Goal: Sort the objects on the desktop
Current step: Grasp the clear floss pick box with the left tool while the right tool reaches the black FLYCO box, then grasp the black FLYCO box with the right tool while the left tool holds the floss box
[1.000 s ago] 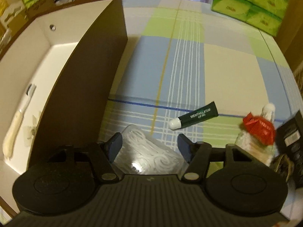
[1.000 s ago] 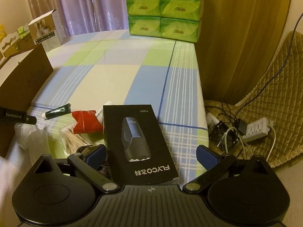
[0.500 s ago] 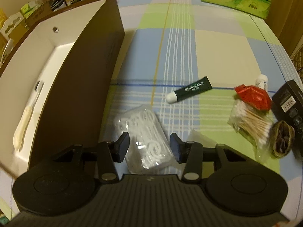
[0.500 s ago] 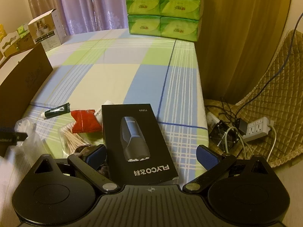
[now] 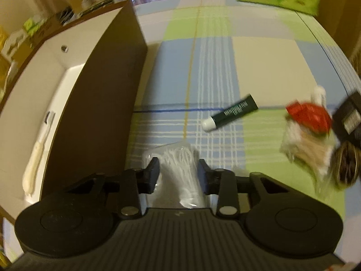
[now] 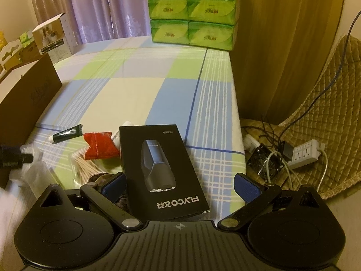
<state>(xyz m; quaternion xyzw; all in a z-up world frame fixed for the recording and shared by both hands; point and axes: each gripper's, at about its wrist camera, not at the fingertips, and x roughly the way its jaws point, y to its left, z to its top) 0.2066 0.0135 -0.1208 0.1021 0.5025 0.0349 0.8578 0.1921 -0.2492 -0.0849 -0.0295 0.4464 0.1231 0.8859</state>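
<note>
My left gripper (image 5: 178, 174) is shut on a clear bag of white floss picks (image 5: 180, 158), just right of the brown storage box (image 5: 108, 90). A toothbrush (image 5: 38, 151) lies on that box's white inside. On the checked cloth lie a dark green tube (image 5: 230, 113), a red packet (image 5: 309, 117), a bag of cotton swabs (image 5: 304, 149) and a brown hair tie (image 5: 347, 164). My right gripper (image 6: 179, 186) stands open, its fingers on either side of the near end of a black FLYCO box (image 6: 162, 169).
Green tissue packs (image 6: 191, 11) are stacked at the table's far edge. A printed carton (image 6: 54, 36) stands at the far left. The table's right edge (image 6: 237, 113) drops to a floor with a power strip (image 6: 304, 153), cables and a quilted cushion (image 6: 334, 90).
The left gripper's fingers have closed in on the floss pick bag while the gripper drew back and rose. The right gripper has barely moved.
</note>
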